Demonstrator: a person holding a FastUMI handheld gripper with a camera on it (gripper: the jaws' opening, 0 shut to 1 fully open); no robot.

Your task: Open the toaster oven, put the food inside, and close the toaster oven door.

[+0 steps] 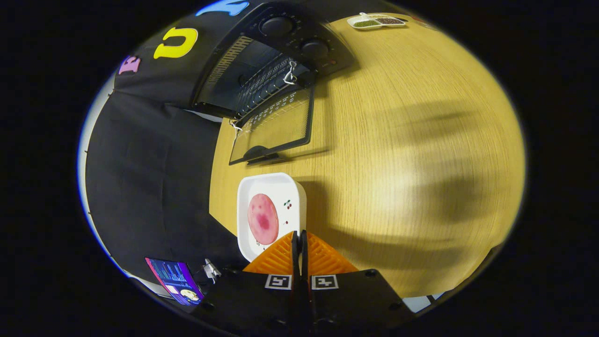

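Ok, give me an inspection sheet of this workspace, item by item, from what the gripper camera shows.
Surface: light wooden table, shadows across it.
Job's things: black toaster oven, glass door folded down open, wire rack visible inside; white square plate holding a round pink slice of food, just ahead of the fingers.
Clutter: white divided tray of dark and green contents at the far edge.
Grippers: gripper with fingers closed together, at the plate's near edge; whether they pinch it cannot be told.
Cables: nothing seen.
Surroundings: black cloth wall; a lit screen low beside the gripper.
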